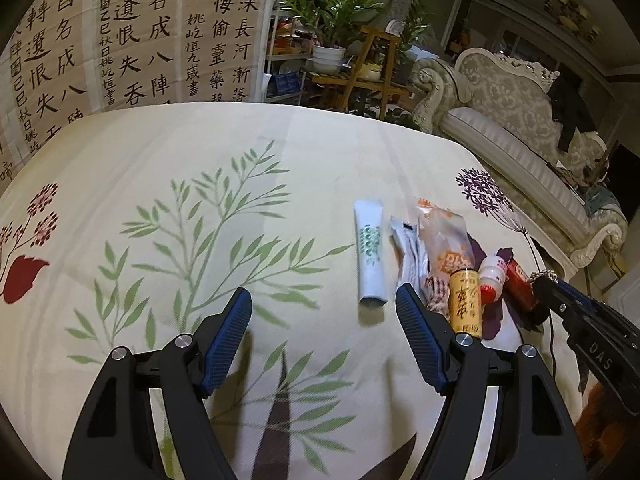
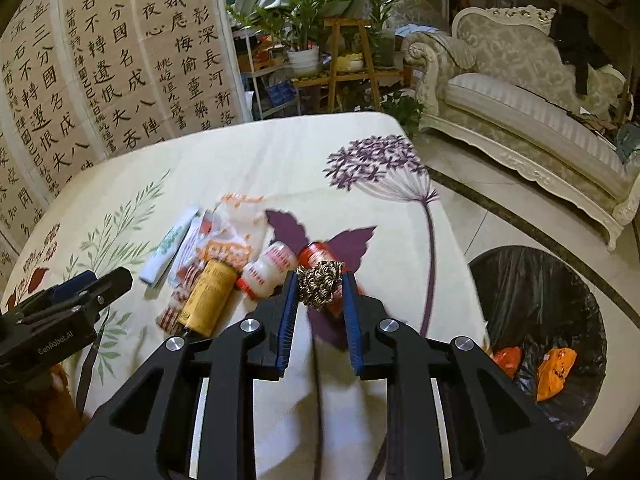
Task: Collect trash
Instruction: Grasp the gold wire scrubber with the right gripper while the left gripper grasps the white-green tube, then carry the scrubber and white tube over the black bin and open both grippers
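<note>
Trash lies in a row on the floral tablecloth (image 1: 200, 152): a white tube (image 1: 371, 250), crumpled wrappers (image 1: 436, 240), a yellow can (image 1: 465, 303), a small white bottle with a red cap (image 1: 491, 276) and a red can (image 1: 520, 284). My right gripper (image 2: 320, 288) is shut on a tangled metal scouring ball (image 2: 321, 283), held just above the red can (image 2: 316, 254). My left gripper (image 1: 324, 300) stands open over bare cloth, left of the white tube, with nothing between its fingers. From the left wrist view, the right gripper (image 1: 540, 280) shows at the row's right end.
A round bin lined with a black bag (image 2: 560, 280) stands on the floor right of the table and holds orange wrappers (image 2: 554, 372). A calligraphy screen (image 2: 100, 80) stands behind the table. Plants on a wooden stand (image 2: 348, 56) and an ornate sofa (image 2: 520, 92) lie beyond.
</note>
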`<state>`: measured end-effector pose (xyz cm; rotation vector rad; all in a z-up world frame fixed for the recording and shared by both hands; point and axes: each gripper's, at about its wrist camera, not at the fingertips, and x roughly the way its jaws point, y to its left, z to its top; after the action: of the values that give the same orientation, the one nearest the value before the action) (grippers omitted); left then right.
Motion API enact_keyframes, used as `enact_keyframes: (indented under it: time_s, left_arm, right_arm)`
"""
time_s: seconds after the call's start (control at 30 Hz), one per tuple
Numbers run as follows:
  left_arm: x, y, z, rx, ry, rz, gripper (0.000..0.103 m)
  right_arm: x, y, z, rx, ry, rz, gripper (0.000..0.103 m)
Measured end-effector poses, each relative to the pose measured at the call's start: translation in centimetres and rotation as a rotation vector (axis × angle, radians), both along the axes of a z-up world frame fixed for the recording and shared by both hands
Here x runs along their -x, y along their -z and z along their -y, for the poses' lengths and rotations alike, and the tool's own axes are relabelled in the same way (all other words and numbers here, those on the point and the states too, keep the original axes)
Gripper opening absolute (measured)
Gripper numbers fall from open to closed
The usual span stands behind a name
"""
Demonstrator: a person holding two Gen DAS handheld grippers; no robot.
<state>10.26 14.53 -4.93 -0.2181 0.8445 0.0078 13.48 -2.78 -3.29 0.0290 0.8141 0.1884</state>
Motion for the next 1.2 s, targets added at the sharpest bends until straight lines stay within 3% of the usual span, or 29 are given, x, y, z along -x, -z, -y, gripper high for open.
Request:
enact_keyframes:
  time_s: [0.23, 0.4, 0.5, 0.63, 0.77, 1.2]
  left_arm:
    - [-2.8, 0.5, 0.7, -0.017, 0.016, -0.024, 0.072]
    - [-4.4, 1.0, 0.6, -0.021, 0.024, -0.059, 0.063]
    - [-4.7, 0.9, 0.9, -0.037, 0.046, -0.06, 0.055]
    - [-4.9, 1.0, 1.5, -0.059, 0.075, -0.054, 0.031]
    - [-4.7, 1.1, 1.8, -0.047, 0.114, -0.045, 0.015]
    - [-2.1, -0.2, 1.8, -0.043, 0.099, 0.003, 0.011]
  right_arm:
    - [-1.8, 0.4, 1.5, -0.01, 0.026, -0.002, 0.022]
    - [-2.6, 0.7, 2.0, -0.018, 0.031, -0.007, 0.022]
    - [-2.9, 0.9, 2.2, -0.024, 0.034, -0.013, 0.022]
    - [-3.0, 1.2, 2.5, -0.029, 0.036, -0.019, 0.022]
    - [-2.7, 1.4, 2.6, -0.033, 0.04, -0.024, 0.022]
    - [-0.5, 1.0, 3.7, -0.043, 0.065, -0.017, 0.022]
